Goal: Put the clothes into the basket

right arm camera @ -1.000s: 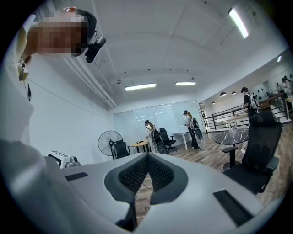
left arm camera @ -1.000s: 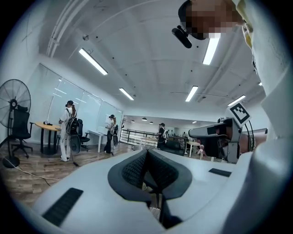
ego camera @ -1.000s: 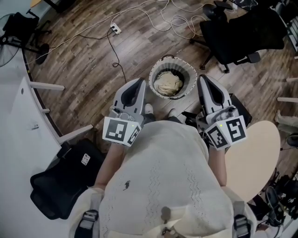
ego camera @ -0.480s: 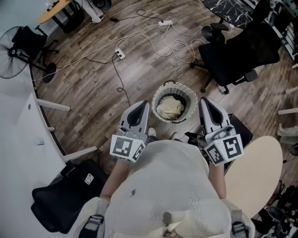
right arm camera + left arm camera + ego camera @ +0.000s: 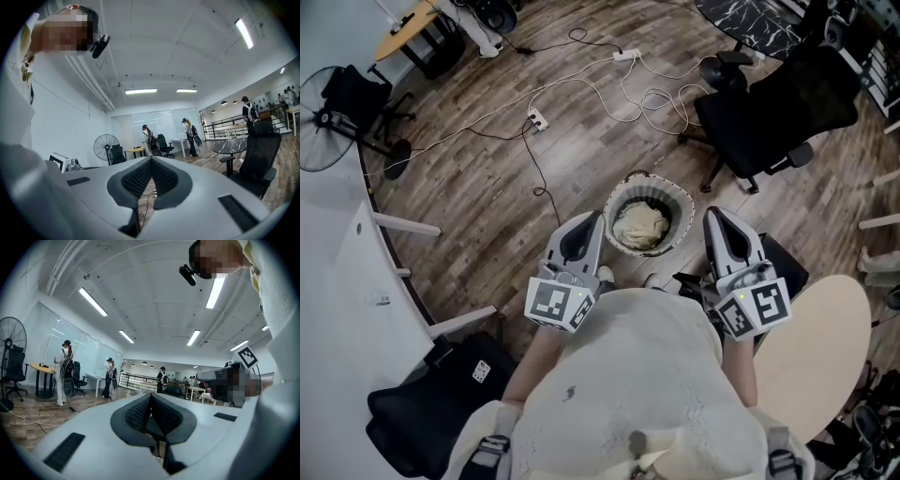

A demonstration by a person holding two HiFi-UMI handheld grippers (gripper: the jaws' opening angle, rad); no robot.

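Observation:
On the wooden floor stands a round white basket (image 5: pixel 682 202) with a cream heap of clothes (image 5: pixel 641 225) inside it. In the head view my left gripper (image 5: pixel 588 221) hovers just left of the basket and my right gripper (image 5: pixel 716 217) just right of it, both held level well above the floor. The left gripper view shows my left gripper (image 5: pixel 151 397) with its black pads pressed together and nothing between them. My right gripper (image 5: pixel 151 162) is shut the same way and holds nothing. Neither gripper view shows the basket.
A black office chair (image 5: pixel 778 98) stands right of the basket, with cables and a power strip (image 5: pixel 535 119) on the floor beyond it. A standing fan (image 5: pixel 333 103) and white curved table (image 5: pixel 337 309) lie left, a black bag (image 5: pixel 431 389) near left, a round beige table (image 5: pixel 816 342) right.
Both grippers have risen a little, still shut and empty. The basket now looks smaller and farther below them, and more of the floor shows.

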